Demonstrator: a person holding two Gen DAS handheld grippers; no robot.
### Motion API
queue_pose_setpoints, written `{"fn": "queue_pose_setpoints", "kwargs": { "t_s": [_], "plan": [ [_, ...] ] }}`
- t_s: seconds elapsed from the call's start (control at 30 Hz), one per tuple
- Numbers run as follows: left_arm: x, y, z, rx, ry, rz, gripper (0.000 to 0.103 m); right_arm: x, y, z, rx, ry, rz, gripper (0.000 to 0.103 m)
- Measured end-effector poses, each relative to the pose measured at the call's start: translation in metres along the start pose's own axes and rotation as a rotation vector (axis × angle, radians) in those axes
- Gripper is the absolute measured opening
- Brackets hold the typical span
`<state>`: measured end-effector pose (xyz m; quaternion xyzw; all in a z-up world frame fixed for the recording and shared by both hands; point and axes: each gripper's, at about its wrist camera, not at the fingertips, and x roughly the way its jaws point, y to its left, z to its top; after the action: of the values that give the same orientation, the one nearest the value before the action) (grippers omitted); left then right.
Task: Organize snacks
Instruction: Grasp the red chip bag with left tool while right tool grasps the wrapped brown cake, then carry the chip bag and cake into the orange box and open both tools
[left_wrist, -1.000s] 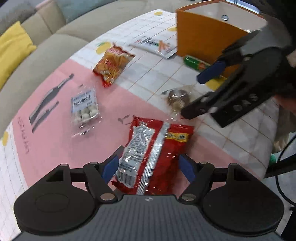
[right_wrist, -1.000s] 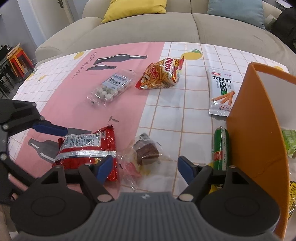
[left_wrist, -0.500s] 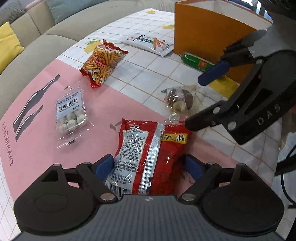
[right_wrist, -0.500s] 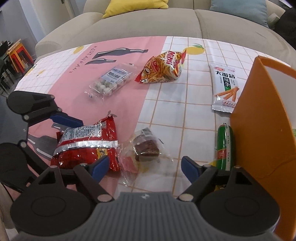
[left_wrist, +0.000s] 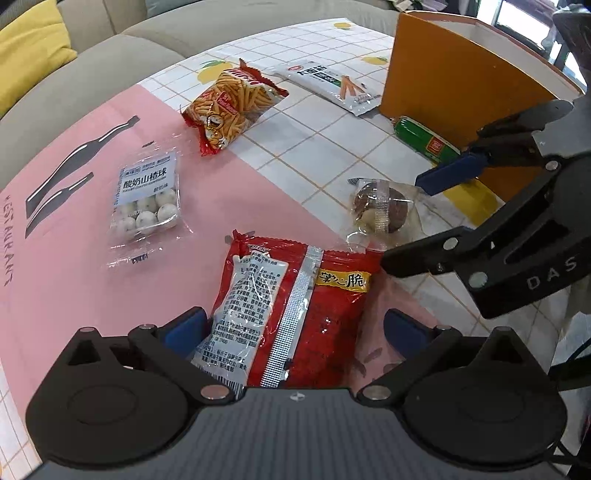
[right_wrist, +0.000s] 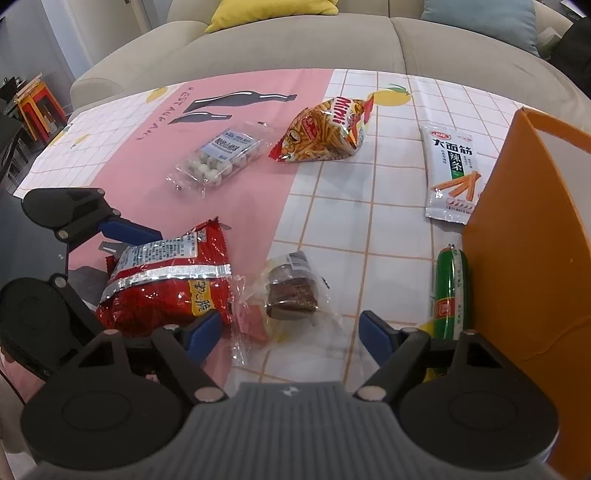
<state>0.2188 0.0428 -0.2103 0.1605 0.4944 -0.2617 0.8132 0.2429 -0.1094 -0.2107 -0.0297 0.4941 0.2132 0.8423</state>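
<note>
A red snack bag (left_wrist: 291, 299) lies on the pink cloth, also seen in the right wrist view (right_wrist: 166, 280). My left gripper (left_wrist: 295, 328) is open, its blue pads on either side of the bag's near end. My right gripper (right_wrist: 288, 332) is open and low over a clear-wrapped brown cake (right_wrist: 291, 291), which also shows in the left wrist view (left_wrist: 380, 210). A green sausage (right_wrist: 450, 288) lies against the orange box (right_wrist: 524, 258).
A pack of white candy balls (right_wrist: 218, 158), an orange-red stick-snack bag (right_wrist: 325, 133) and a white spicy-strip packet (right_wrist: 454, 173) lie farther back on the table. A beige sofa with a yellow cushion (right_wrist: 273, 9) stands behind.
My left gripper has moved forward so the red bag sits between its pads. My right gripper has come lower and closer to the wrapped cake.
</note>
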Motion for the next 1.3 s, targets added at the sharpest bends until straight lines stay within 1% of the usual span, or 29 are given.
{"fn": "queue_pose_setpoints", "kwargs": {
  "t_s": [0.1,0.3,0.33,0.37,0.5,0.53,0.6,0.63,0.7,0.8,0.83,0.87,0.9,1.0,1.07,1.13,1.17,1.2,1.23,1.3],
  "plan": [
    [0.000,0.000,-0.001,-0.010,-0.005,0.005,0.103,0.000,0.000,0.000,-0.013,0.002,-0.013,0.064],
    [-0.004,-0.003,-0.003,-0.075,-0.003,0.034,0.103,-0.002,-0.001,0.001,-0.014,-0.005,-0.014,0.060],
    [-0.006,-0.003,-0.002,-0.098,-0.002,0.046,0.102,-0.003,-0.001,0.001,-0.013,-0.009,-0.012,0.060],
    [-0.007,-0.002,-0.002,-0.119,-0.002,0.055,0.095,-0.004,-0.001,0.001,-0.014,-0.012,-0.010,0.059],
    [-0.011,0.000,-0.003,-0.224,0.014,0.082,0.094,-0.004,0.000,0.001,-0.022,-0.007,-0.005,0.056],
    [-0.012,0.001,-0.003,-0.241,0.015,0.089,0.091,-0.003,0.000,0.001,-0.024,-0.002,-0.006,0.054],
    [-0.015,0.001,-0.004,-0.275,0.016,0.102,0.089,-0.003,0.001,0.001,-0.028,-0.001,-0.009,0.048],
    [-0.016,0.001,-0.004,-0.298,0.017,0.102,0.088,-0.004,0.001,0.001,-0.029,-0.005,-0.011,0.041],
    [-0.019,0.003,-0.005,-0.352,0.016,0.102,0.088,-0.006,0.000,0.002,-0.029,-0.015,-0.013,0.041],
    [-0.026,0.006,-0.008,-0.432,0.001,0.101,0.088,-0.007,-0.003,0.003,-0.015,-0.015,-0.010,0.037],
    [-0.030,0.007,-0.010,-0.456,-0.008,0.103,0.088,-0.008,-0.004,0.003,-0.009,-0.016,-0.010,0.033],
    [-0.034,0.008,-0.011,-0.485,-0.019,0.101,0.088,-0.009,-0.005,0.004,-0.004,-0.015,-0.008,0.003],
    [-0.038,0.008,-0.012,-0.508,-0.029,0.099,0.088,-0.011,-0.006,0.004,0.001,-0.023,-0.011,0.005],
    [-0.050,0.005,-0.013,-0.546,-0.051,0.104,0.088,-0.017,-0.009,0.007,0.018,-0.040,-0.004,0.005],
    [-0.054,0.003,-0.013,-0.569,-0.052,0.110,0.088,-0.019,-0.010,0.008,0.023,-0.048,0.005,0.005],
    [-0.055,0.003,-0.014,-0.587,-0.051,0.117,0.088,-0.020,-0.009,0.007,0.015,-0.059,0.013,0.011],
    [-0.055,0.003,-0.014,-0.594,-0.049,0.123,0.088,-0.021,-0.008,0.006,0.011,-0.073,0.003,0.026],
    [-0.054,0.004,-0.015,-0.602,-0.047,0.126,0.088,-0.021,-0.006,0.006,-0.001,-0.085,-0.004,0.035],
    [-0.054,0.005,-0.015,-0.612,-0.046,0.126,0.088,-0.021,-0.004,0.006,-0.024,-0.100,-0.014,0.048],
    [-0.055,0.006,-0.017,-0.631,-0.047,0.120,0.088,-0.020,-0.001,0.005,-0.066,-0.130,-0.048,0.057]
  ]
}}
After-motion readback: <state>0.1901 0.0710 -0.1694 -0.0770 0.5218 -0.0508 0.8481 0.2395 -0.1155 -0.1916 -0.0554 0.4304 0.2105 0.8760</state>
